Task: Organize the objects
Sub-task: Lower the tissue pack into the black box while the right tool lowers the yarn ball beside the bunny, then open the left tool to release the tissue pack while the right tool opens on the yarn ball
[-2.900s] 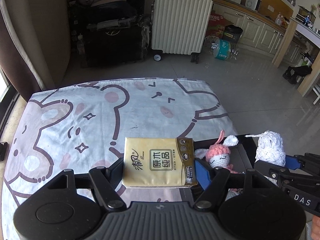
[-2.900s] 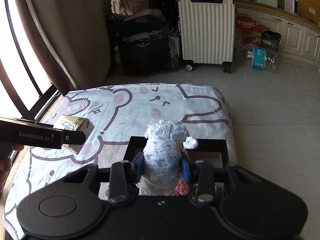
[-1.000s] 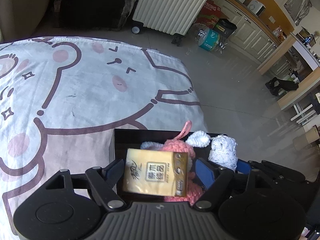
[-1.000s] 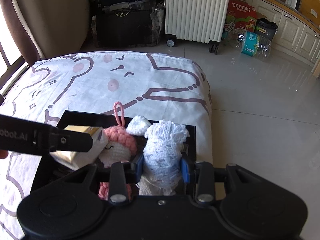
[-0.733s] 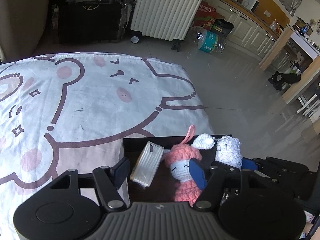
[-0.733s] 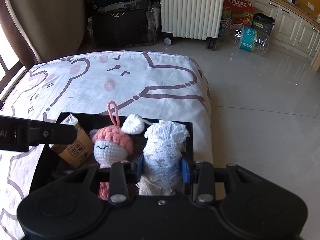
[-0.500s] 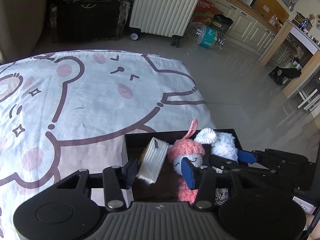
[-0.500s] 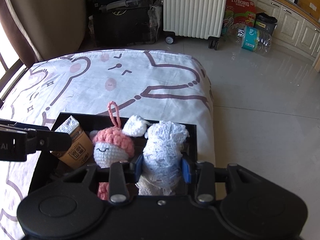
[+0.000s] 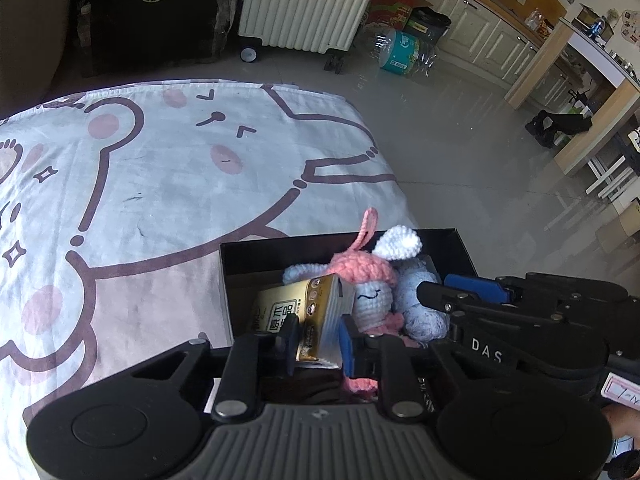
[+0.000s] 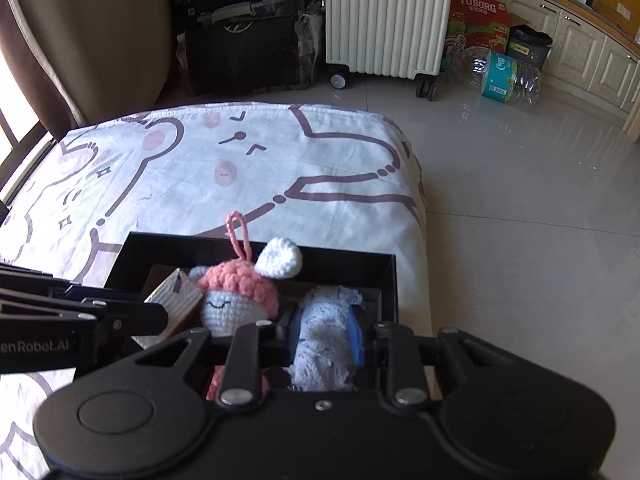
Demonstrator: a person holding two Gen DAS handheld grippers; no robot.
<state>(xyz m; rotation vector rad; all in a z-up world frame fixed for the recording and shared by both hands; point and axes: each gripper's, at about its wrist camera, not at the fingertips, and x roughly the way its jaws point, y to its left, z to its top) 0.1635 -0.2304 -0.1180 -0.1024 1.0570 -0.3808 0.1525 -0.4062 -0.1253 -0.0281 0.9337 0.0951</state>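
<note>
A black box [image 9: 320,240] [image 10: 340,258] rests on the bed's near right corner. Inside it a gold tissue pack [image 9: 296,312] [image 10: 176,300] stands on edge at the left. A pink-capped crochet bunny [image 9: 368,280] [image 10: 236,300] sits in the middle, and a white crochet piece [image 9: 420,308] [image 10: 324,336] is at the right. My left gripper [image 9: 318,340] [image 10: 160,316] is closing, its pads on the pack's thin sides. My right gripper [image 10: 326,336] [image 9: 444,288] is closing too, squeezing the white piece low in the box.
The bear-print sheet [image 9: 160,184] spreads left and beyond the box. The bed edge and tiled floor [image 10: 520,208] lie to the right. A ribbed white suitcase [image 10: 384,16], dark bags and a bottle pack [image 10: 504,76] stand beyond. A hand [image 9: 616,432] shows at the lower right.
My left gripper let the tissue pack drop on edge into the box, then narrowed onto its thin sides. The right gripper's jaws tightened on the white crochet piece.
</note>
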